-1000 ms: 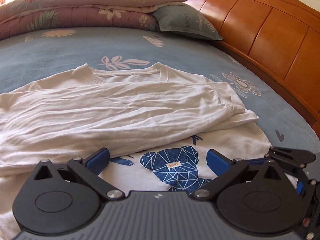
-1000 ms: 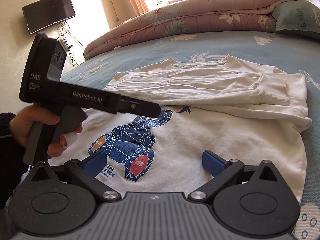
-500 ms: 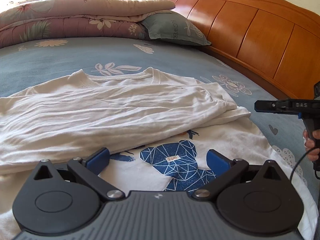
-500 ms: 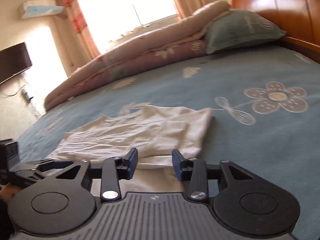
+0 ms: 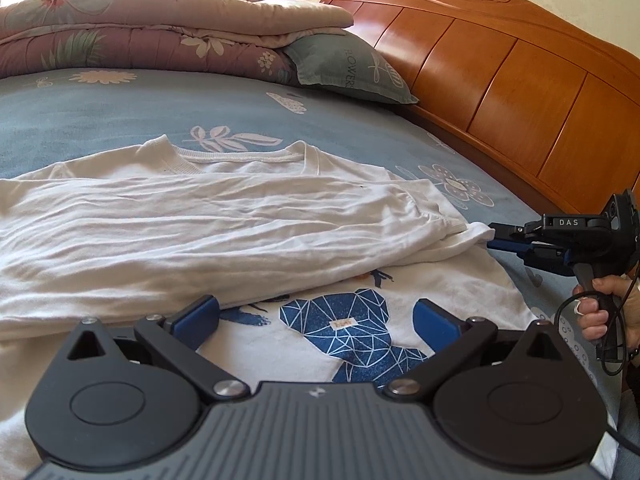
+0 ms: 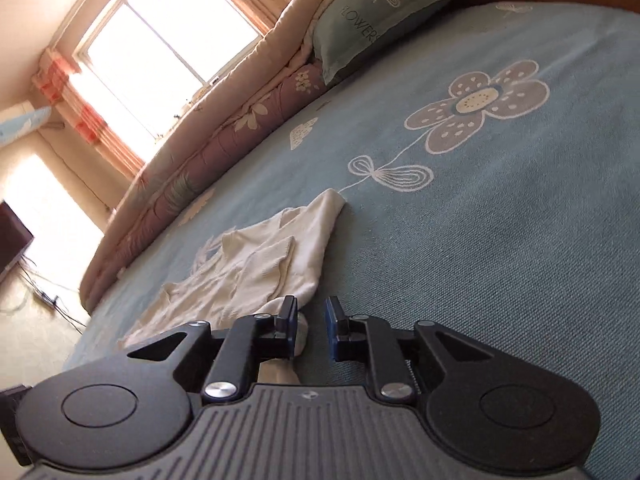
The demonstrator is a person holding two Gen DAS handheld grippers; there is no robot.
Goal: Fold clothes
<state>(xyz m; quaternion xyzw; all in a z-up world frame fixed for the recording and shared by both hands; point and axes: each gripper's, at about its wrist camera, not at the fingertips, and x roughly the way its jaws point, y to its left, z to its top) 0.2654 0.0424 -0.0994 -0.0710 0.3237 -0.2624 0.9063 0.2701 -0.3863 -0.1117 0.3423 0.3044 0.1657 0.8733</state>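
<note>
A white long-sleeved shirt [image 5: 200, 232] lies flat on the blue bed sheet [image 5: 120, 120], a sleeve folded across its chest above a blue bear print [image 5: 352, 332]. My left gripper [image 5: 316, 314] hovers open over the print, with nothing between its fingers. At the shirt's right side my right gripper [image 5: 490, 238] reaches the edge of the fabric by the cuff [image 5: 452, 224]. In the right wrist view the shirt [image 6: 256, 272] runs away from that gripper [image 6: 311, 312]. Its jaws are closing; a bit of white cloth lies against the left pad and a gap still shows.
A wooden headboard [image 5: 500, 80] runs along the right. A green pillow [image 5: 352, 68] and a folded floral quilt [image 5: 140, 40] lie at the far end of the bed. A person's hand [image 5: 600, 304] grips the right handle, a cable hanging below it.
My right gripper has left the bear print, swung to the shirt's right edge and rolled, its jaws narrowing from wide open. My left gripper has hardly moved.
</note>
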